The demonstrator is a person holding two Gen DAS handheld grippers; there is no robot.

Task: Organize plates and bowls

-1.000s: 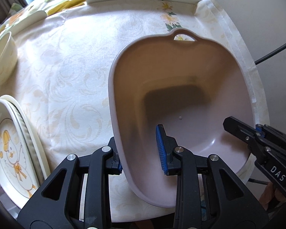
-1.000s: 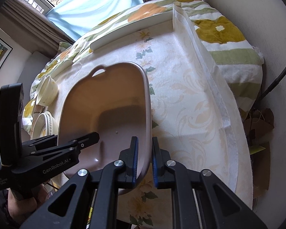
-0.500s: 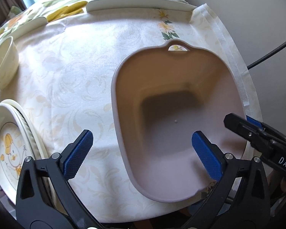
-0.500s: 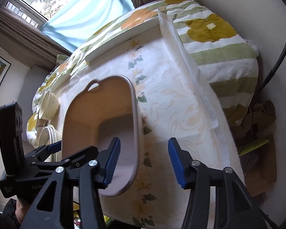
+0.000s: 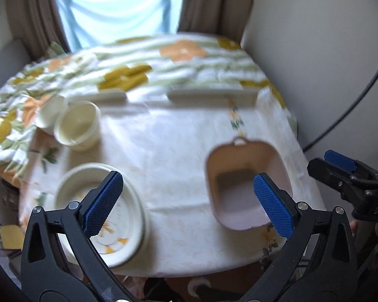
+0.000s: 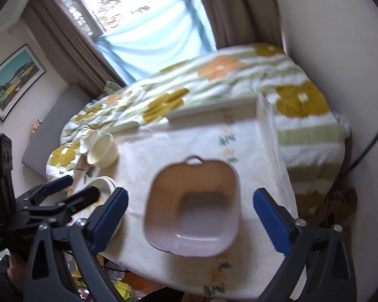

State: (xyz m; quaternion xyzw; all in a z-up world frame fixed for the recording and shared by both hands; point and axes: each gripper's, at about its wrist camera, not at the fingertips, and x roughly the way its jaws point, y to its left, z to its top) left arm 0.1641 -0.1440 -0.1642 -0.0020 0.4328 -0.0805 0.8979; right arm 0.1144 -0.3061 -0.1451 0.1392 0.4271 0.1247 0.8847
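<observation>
The left hand-held gripper [image 5: 189, 201] is spread wide and holds nothing; its blue pads [image 5: 104, 202] hang in the air above the desk [image 5: 163, 151], touching nothing. The right hand-held gripper [image 6: 190, 216] is still opening, already wide, with nothing between its pads [image 6: 271, 220]; the basin [image 6: 192, 206] lies below it, free on the cloth.

One pink-grey basin sits near the right edge of the desk, empty, its handle loop on the far side. At the near left is one stack of plates [image 5: 100, 211], the top one bearing a yellow print; how many plates are in it cannot be told. Farther left stand two cream bowls [image 5: 76, 125], one upright and one tipped on its side just behind it, touching. Beyond the desk lies a bed with a flowered cover [image 5: 138, 63], then a window [image 5: 118, 7] with curtains.
</observation>
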